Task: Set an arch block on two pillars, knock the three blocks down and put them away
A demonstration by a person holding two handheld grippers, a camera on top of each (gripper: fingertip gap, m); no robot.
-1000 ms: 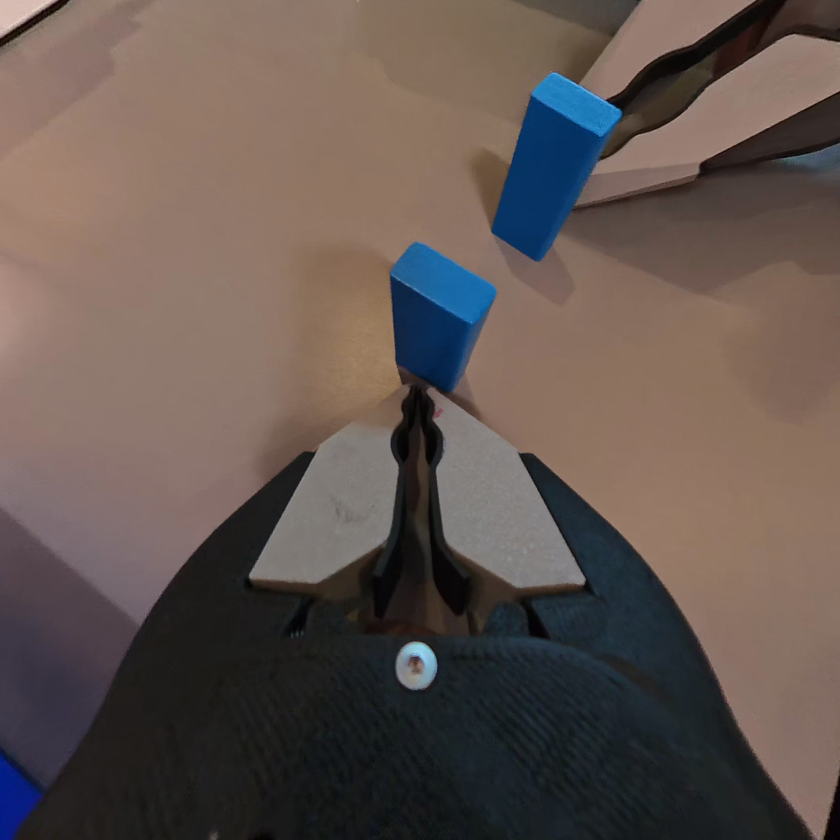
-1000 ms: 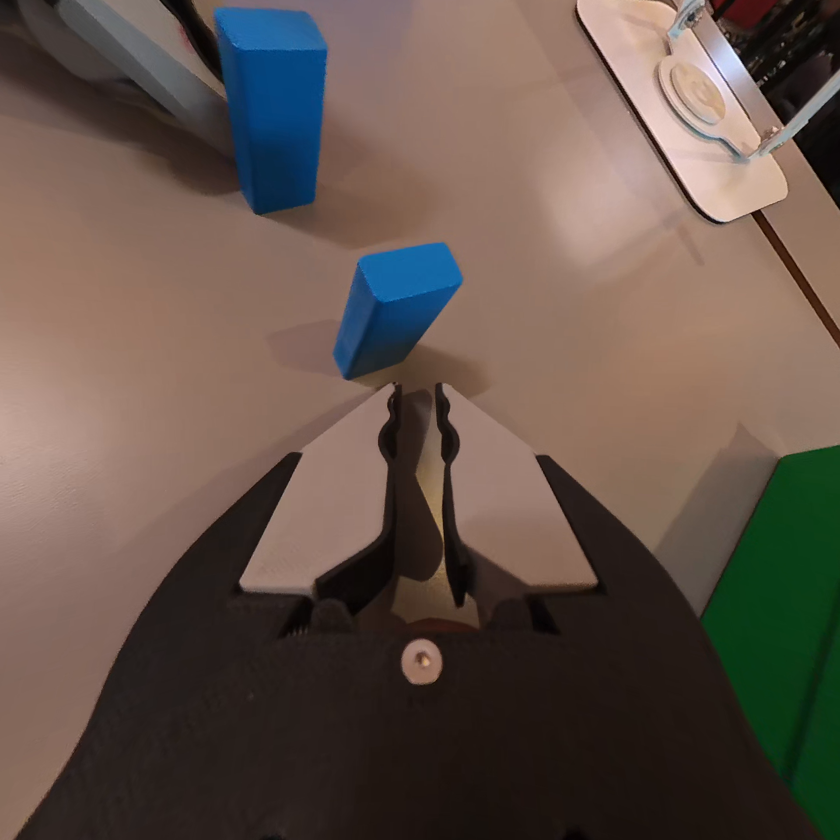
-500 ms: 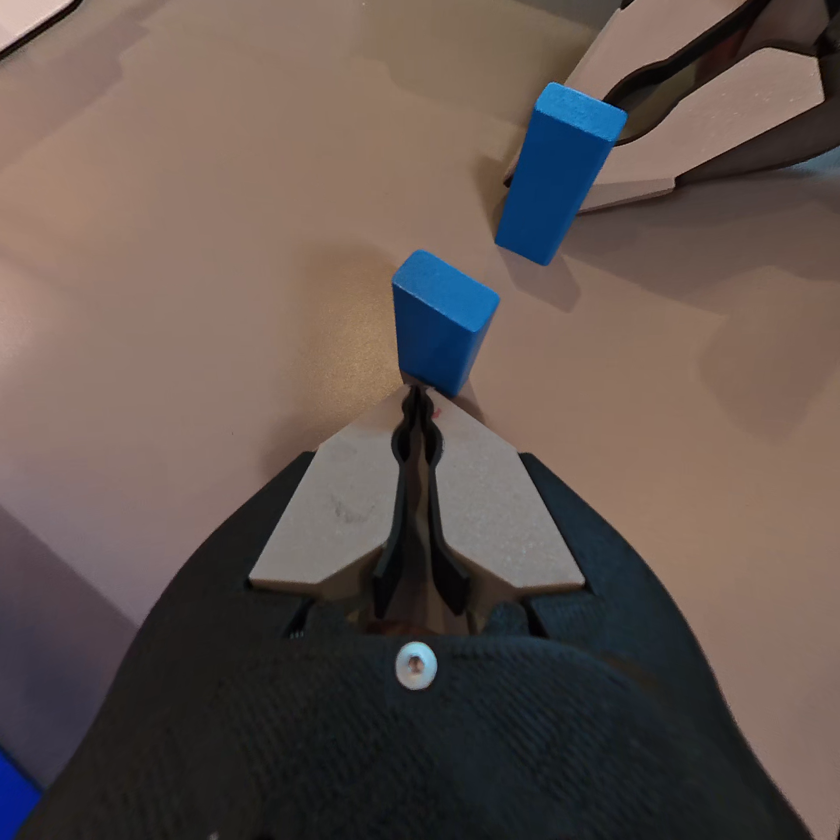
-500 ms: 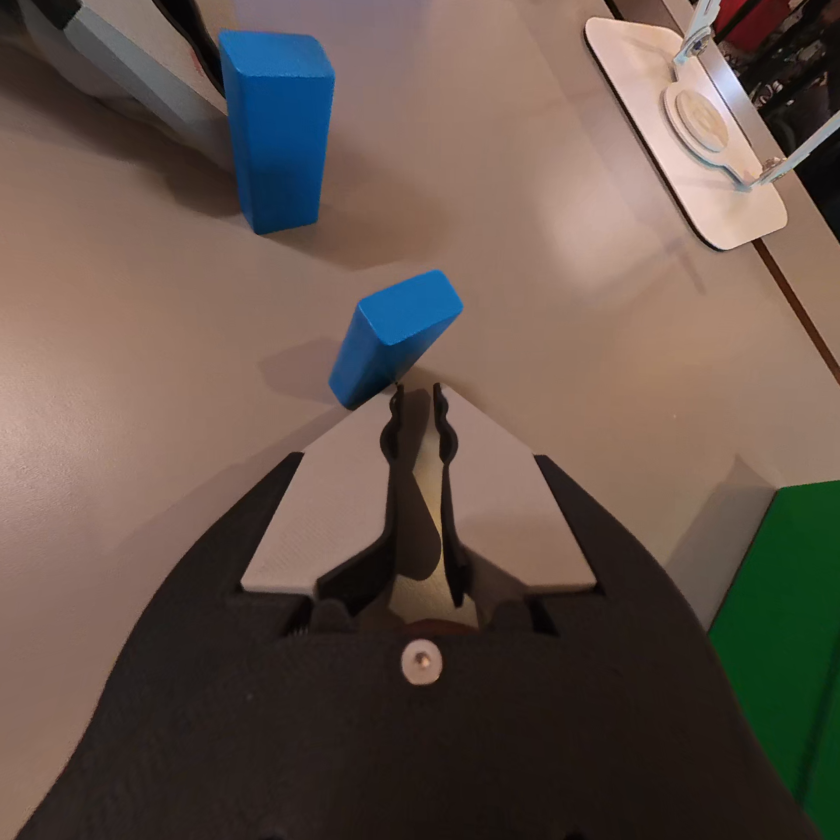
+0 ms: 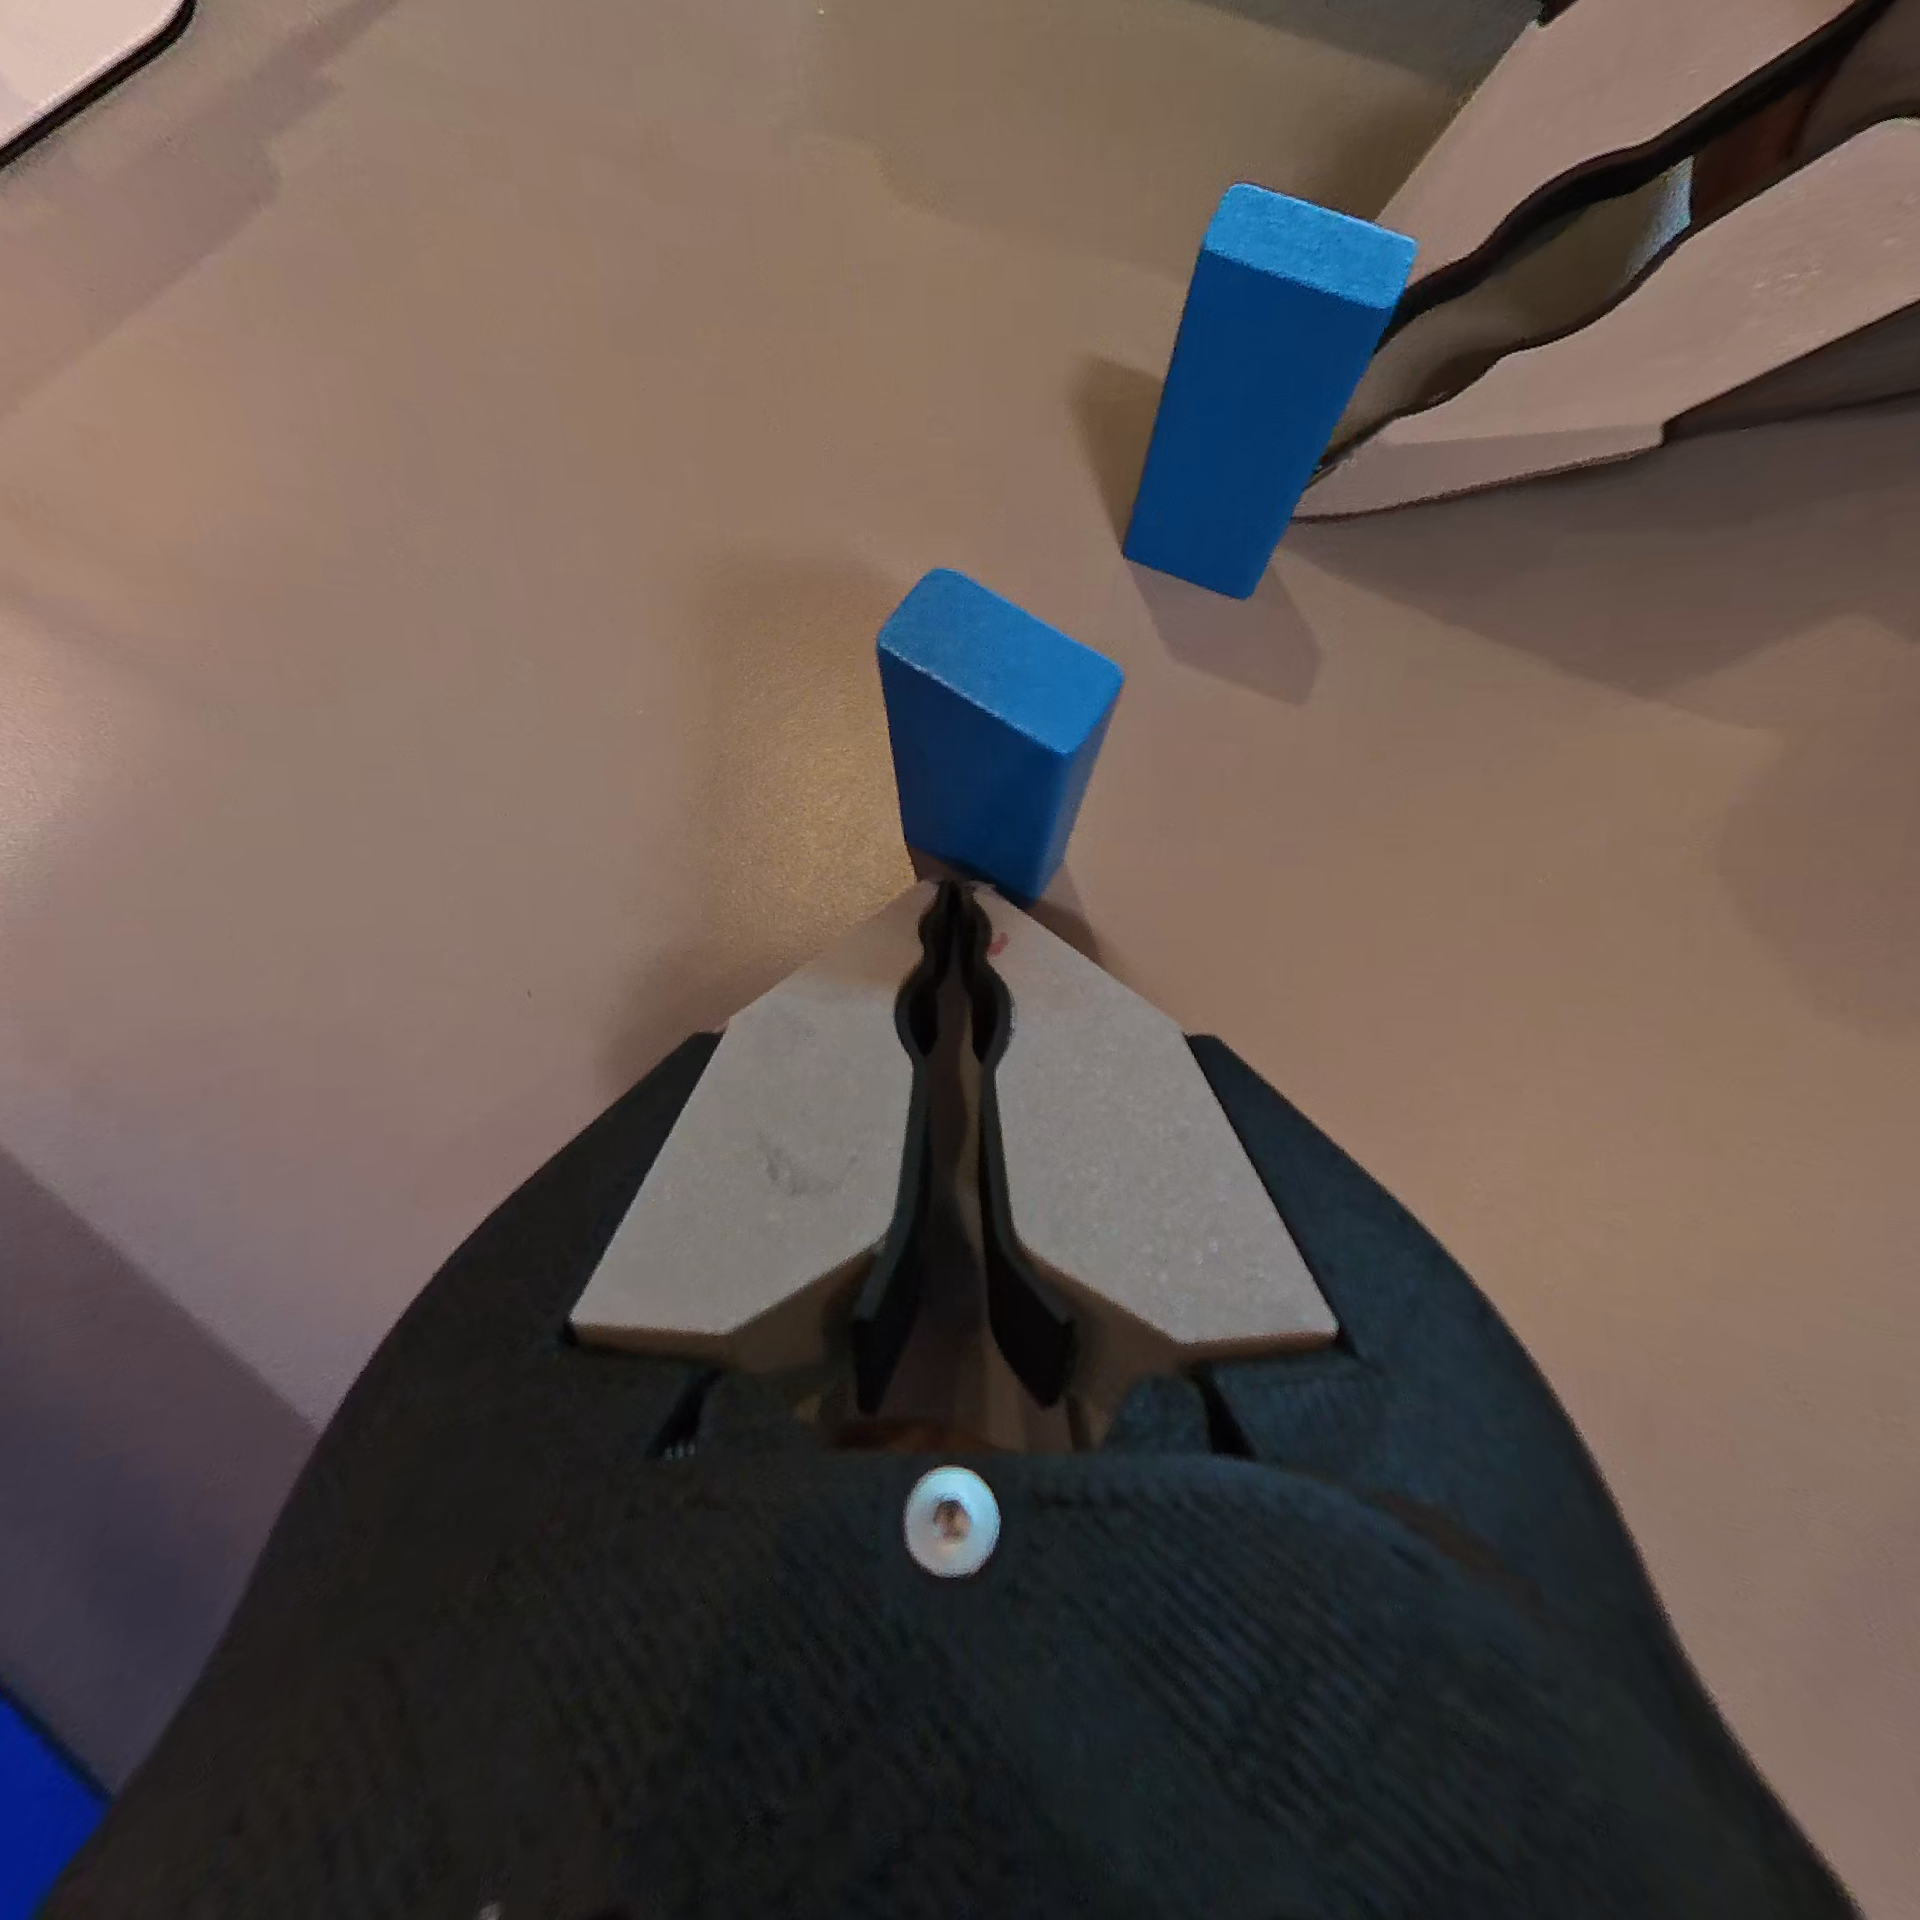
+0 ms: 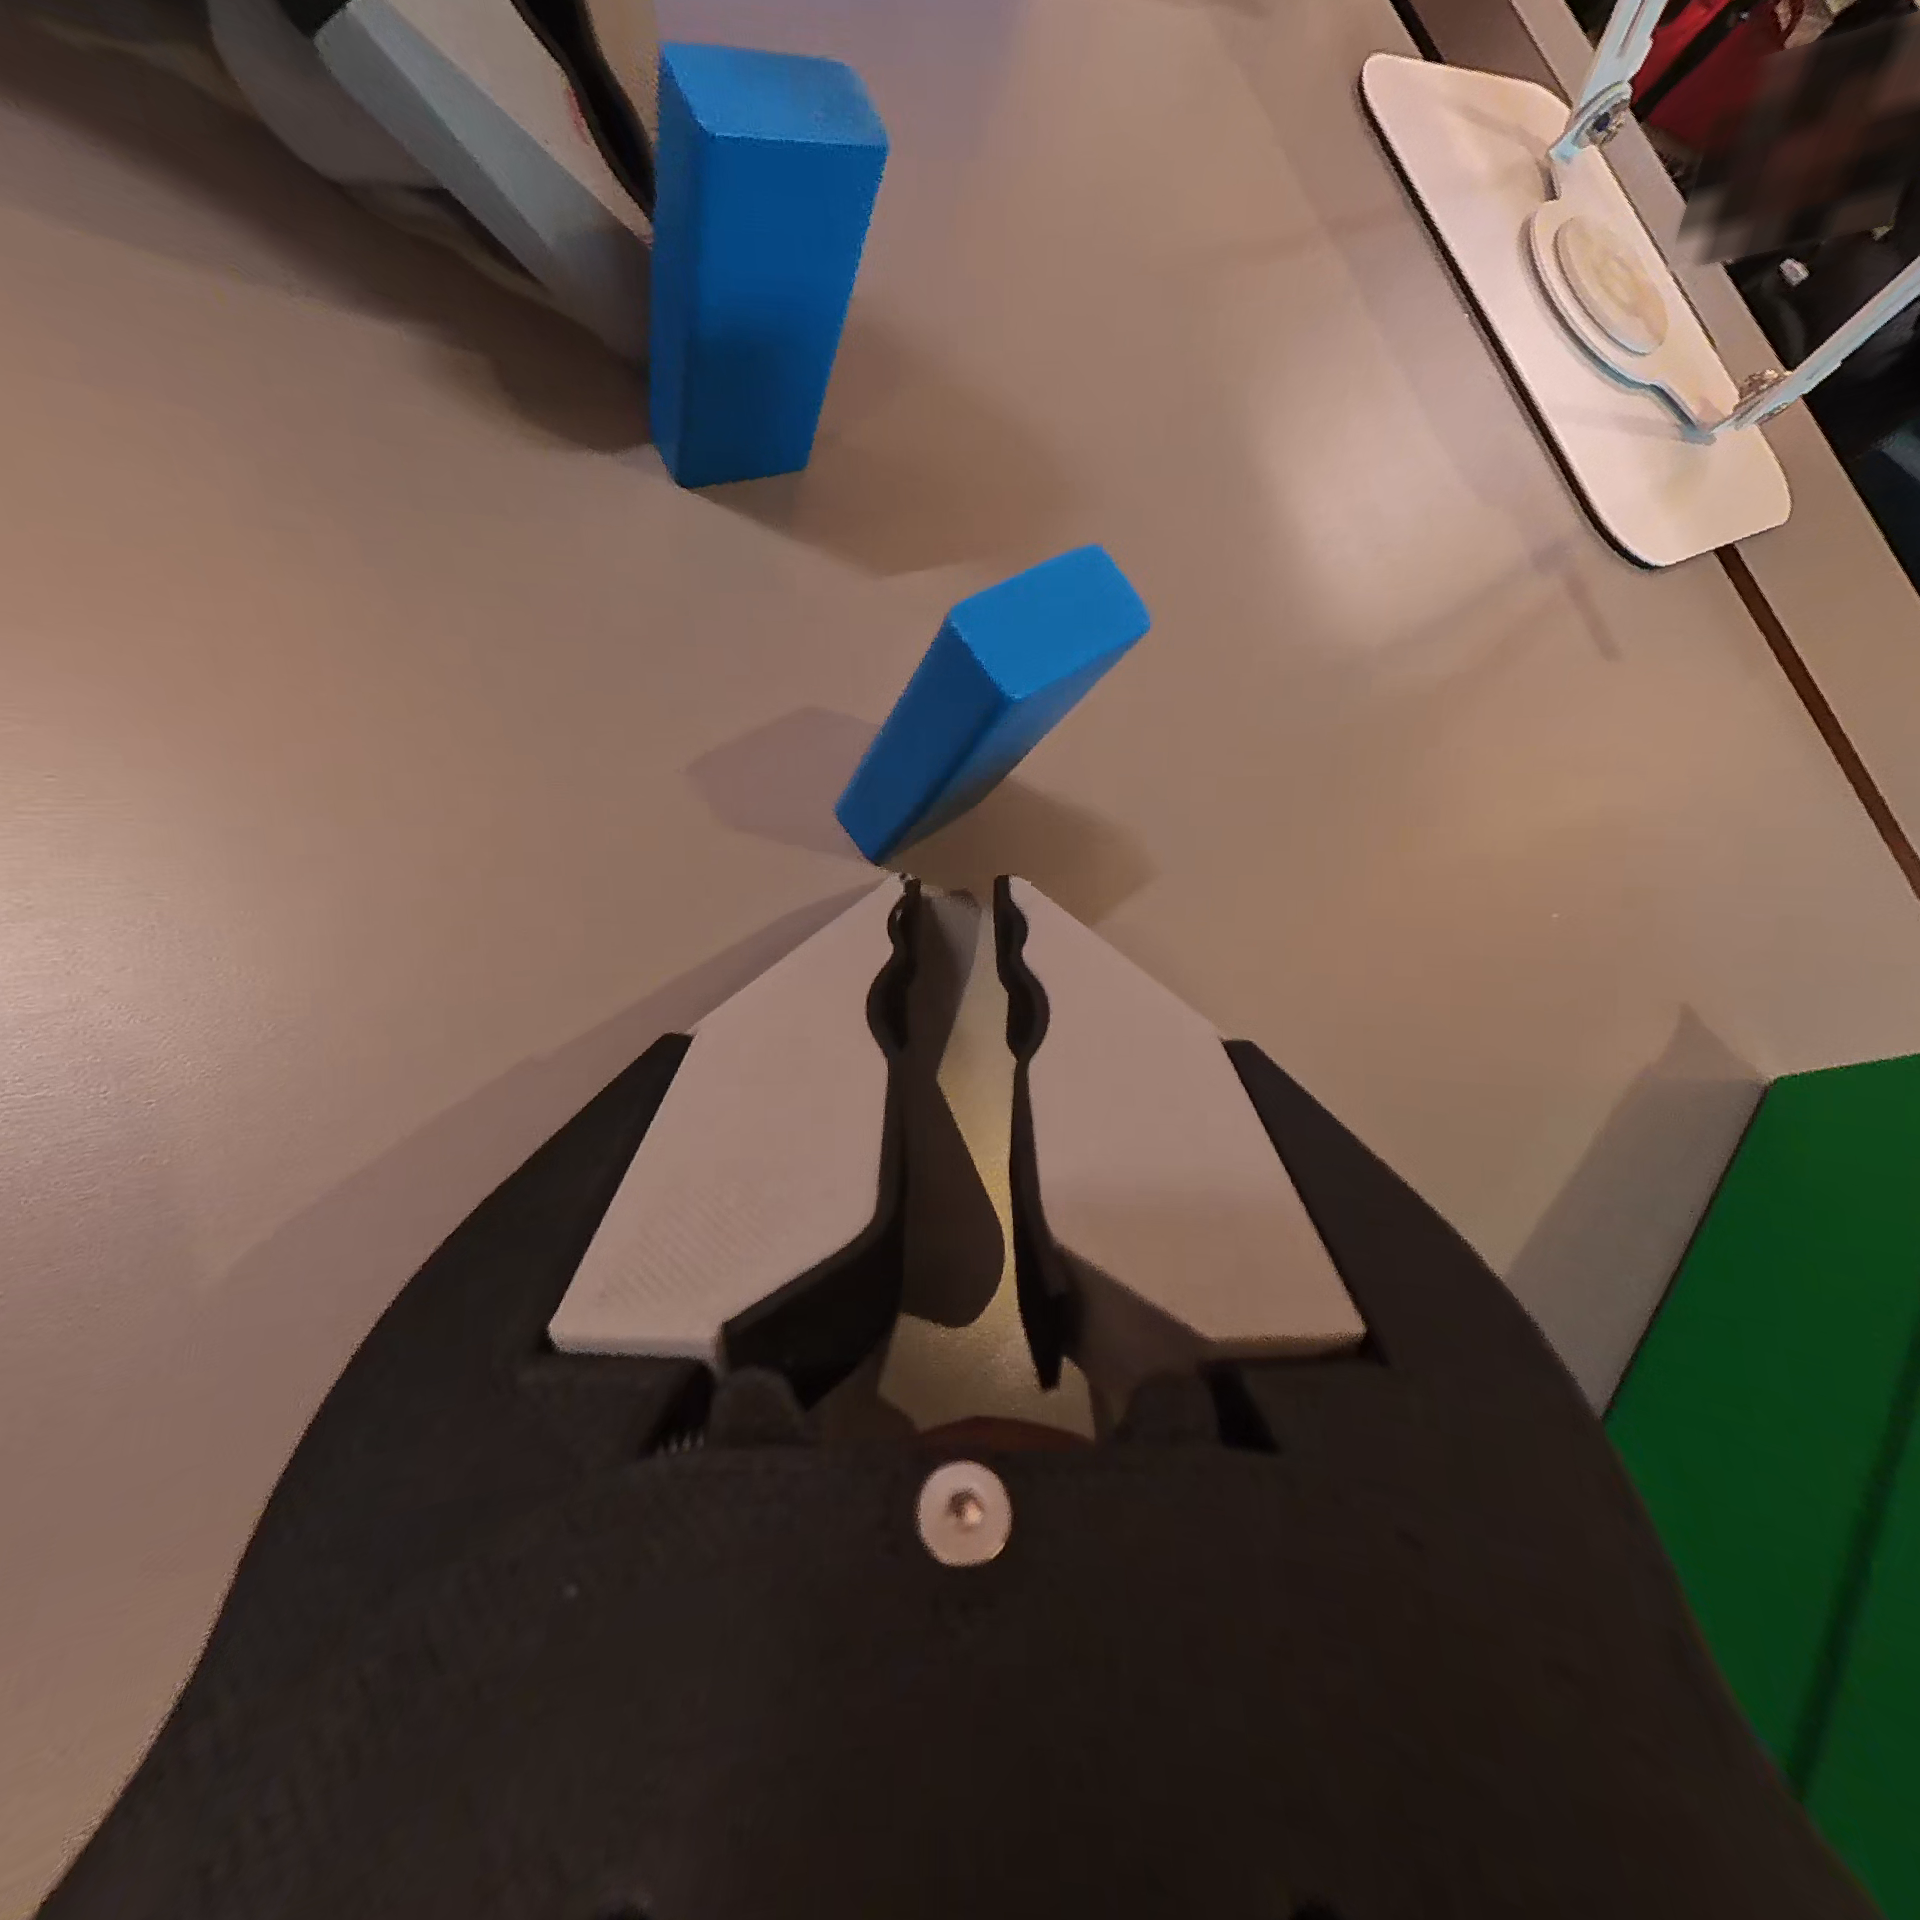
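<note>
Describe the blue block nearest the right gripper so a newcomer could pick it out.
On the tan tabletop, two blue blocks stand between the grippers. The one meant sits just ahead of the right gripper, fingers slightly parted. This nearer block tilts sideways, whereas the far block stands upright.

White stand base (image 6: 1579, 312) and green box (image 6: 1787, 1403) on table (image 6: 312, 727).

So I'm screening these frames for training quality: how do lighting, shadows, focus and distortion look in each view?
Left wrist view: warm, brownish cast; soft shadows beside both blue blocks, a pale glow on the table next to the nearer one; wide-angle stretch at the edges. Right wrist view: cooler grey tone, a broad sheen on the table; a mosaic patch at the top right; the gripper body is slightly soft.
</note>
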